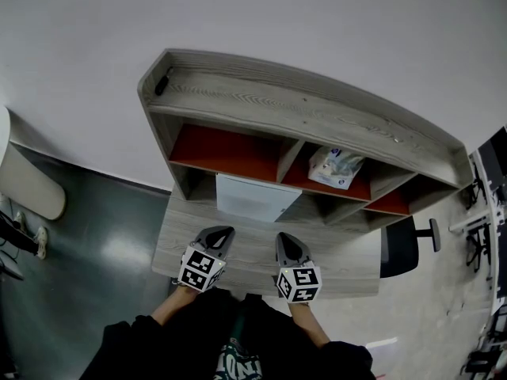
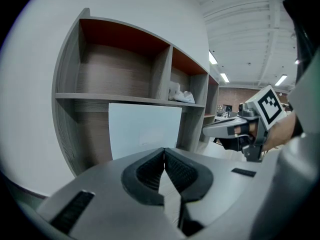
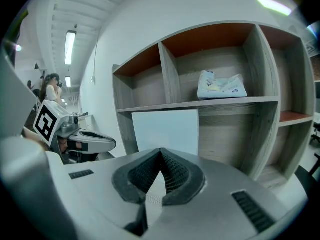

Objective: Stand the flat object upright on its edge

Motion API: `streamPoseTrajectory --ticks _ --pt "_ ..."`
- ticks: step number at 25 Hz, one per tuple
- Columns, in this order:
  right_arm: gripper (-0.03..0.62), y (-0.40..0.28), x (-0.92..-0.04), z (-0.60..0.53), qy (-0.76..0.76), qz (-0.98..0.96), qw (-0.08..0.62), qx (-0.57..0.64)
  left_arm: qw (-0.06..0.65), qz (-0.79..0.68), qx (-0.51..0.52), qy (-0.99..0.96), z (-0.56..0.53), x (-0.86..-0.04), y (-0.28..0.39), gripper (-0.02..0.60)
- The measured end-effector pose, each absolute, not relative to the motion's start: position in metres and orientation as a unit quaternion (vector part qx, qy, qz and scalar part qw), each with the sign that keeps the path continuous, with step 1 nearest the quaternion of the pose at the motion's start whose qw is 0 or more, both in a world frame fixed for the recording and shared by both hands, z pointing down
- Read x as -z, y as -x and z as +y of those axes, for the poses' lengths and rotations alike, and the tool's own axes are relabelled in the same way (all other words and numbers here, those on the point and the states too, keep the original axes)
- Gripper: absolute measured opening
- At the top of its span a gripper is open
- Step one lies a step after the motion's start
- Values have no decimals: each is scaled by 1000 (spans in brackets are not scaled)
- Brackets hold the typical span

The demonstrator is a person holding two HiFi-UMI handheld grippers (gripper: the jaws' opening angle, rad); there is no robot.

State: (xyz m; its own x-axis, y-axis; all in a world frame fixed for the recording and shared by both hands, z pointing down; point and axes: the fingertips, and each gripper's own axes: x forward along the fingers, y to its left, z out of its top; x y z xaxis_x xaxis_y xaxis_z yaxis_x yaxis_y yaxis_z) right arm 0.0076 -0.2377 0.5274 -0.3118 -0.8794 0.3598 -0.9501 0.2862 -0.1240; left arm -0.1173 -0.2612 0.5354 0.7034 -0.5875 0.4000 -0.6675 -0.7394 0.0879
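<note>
The white board [image 1: 252, 198] stands on edge at the desk's [image 1: 352, 264] back edge, against the shelves [image 1: 317, 111]. Both gripper views hide its bottom. Near the front edge, the left gripper [image 1: 225, 233] and the right gripper [image 1: 285, 239] are pinched together, empty.

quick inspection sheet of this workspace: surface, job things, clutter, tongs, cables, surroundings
surface: grey wood-grain desk with a shelf unit at its back
job's things: white flat panel stands on its edge in front of the shelf unit's lower bays, with neither tongs touching it
clutter: white packet in a middle shelf bay; small dark thing on the shelf top
grippers: left tongs and right tongs are both shut and empty, side by side short of the panel
cables: nothing seen
surroundings: office chair to the right, white wall behind
</note>
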Motion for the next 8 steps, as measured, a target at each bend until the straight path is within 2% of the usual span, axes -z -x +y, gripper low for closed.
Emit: streamPoseTrajectory --ticks 8 --pt "34 -10 -526 -238 -580 -792 108 -160 112 -343 -176 -916 -264 -535 118 14"
